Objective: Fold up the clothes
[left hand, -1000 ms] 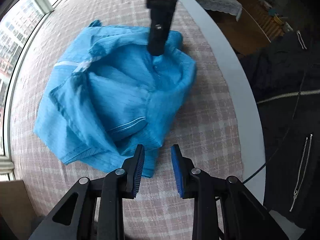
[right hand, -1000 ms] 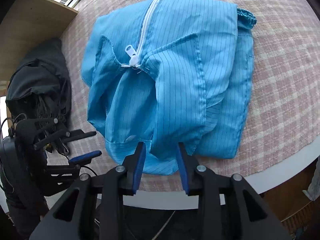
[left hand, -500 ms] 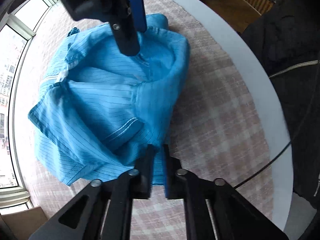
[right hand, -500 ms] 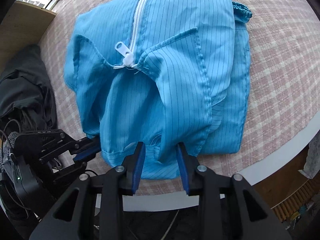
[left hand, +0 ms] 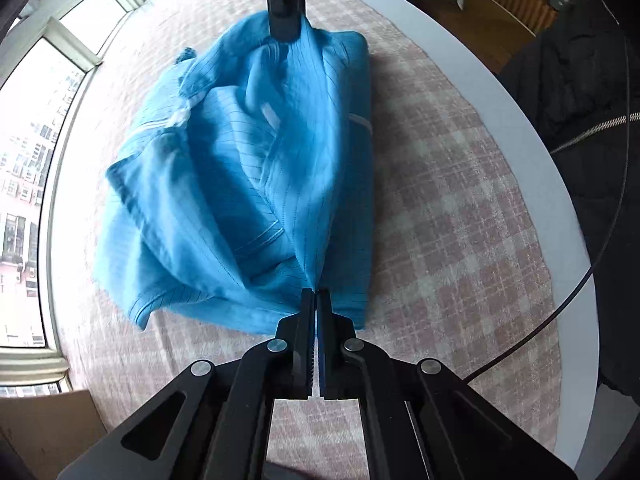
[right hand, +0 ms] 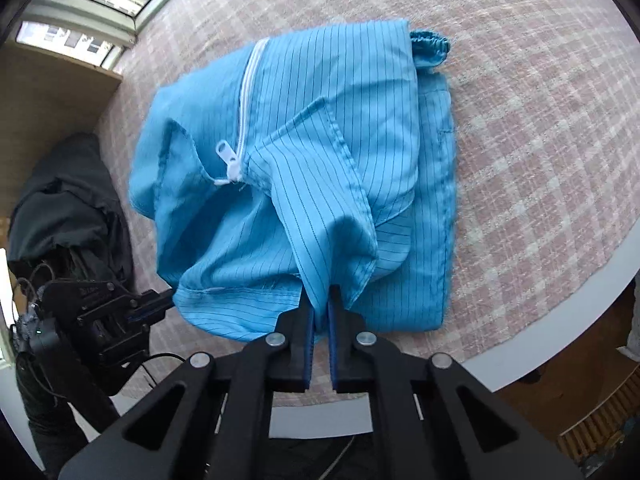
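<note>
A blue pinstriped zip garment point(left hand: 224, 184) lies bunched on the checked pink tablecloth point(left hand: 440, 200). In the left wrist view my left gripper point(left hand: 318, 294) is at the garment's near edge, its jaws closing tight on a raised fold of the fabric. My right gripper point(left hand: 286, 34) pinches the far edge at the top of that view. In the right wrist view the right gripper point(right hand: 320, 300) has its jaws closing on a gathered fold of the garment point(right hand: 320, 120), lifted off the cloth. The left gripper point(right hand: 168, 300) grips the hem at lower left. The white zipper pull point(right hand: 226, 156) faces up.
The round white table rim point(left hand: 520, 128) curves along the right. A person's black zipped jacket point(left hand: 592, 80) is just beyond it, with a black cable point(left hand: 560, 308) hanging by the rim. Windows point(left hand: 32, 160) run along the left, and a cardboard box point(left hand: 40, 428) sits at lower left.
Both grippers went from open around the garment's edges to shut on the fabric. The pinched folds have risen off the cloth and the garment has drawn taut between them.
</note>
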A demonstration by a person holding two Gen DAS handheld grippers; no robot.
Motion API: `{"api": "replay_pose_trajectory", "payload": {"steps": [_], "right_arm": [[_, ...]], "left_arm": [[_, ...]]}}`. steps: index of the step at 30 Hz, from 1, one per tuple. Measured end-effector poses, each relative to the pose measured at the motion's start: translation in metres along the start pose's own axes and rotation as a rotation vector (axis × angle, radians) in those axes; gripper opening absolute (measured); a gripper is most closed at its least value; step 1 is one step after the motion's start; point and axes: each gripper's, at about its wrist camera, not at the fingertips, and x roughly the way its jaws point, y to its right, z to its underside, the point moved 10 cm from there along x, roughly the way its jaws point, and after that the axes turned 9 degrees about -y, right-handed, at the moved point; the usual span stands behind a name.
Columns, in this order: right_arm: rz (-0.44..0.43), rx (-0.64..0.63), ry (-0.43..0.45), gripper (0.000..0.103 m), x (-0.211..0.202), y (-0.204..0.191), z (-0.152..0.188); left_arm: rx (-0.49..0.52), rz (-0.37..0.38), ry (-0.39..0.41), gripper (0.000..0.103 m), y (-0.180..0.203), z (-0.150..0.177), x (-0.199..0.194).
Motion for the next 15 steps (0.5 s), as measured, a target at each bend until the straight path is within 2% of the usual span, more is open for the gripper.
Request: {"api": "replay_pose_trajectory", "payload": {"steps": [7,9,10,11,15], "right_arm": [[-0.335,0.151,0.070,0.005,-0.021,0.010,-0.003],[-0.416,0.180,0.048,0.005,-0.022,0.004,0.000],[-0.431,0.176,0.056,0.004,-0.025,0.000,0.000],[-0.406,0.159,0.074,0.004,-0.028,-0.001,0.001],[-0.261,0.080,0.129,0.004,-0.037,-0.006,0.002]], "left_arm": [[-0.067,-0.011,0.028,0.000,-0.010,0.009,-0.009],[-0.088,-0.011,0.029,0.000,-0.013,0.013,-0.009],[-0.089,-0.014,0.027,0.000,-0.013,0.013,-0.009],[-0.086,-0.019,0.024,0.000,-0.012,0.013,-0.010],[-0.104,-0.039,0.038,0.000,-0.016,0.012,-0.019]]}}
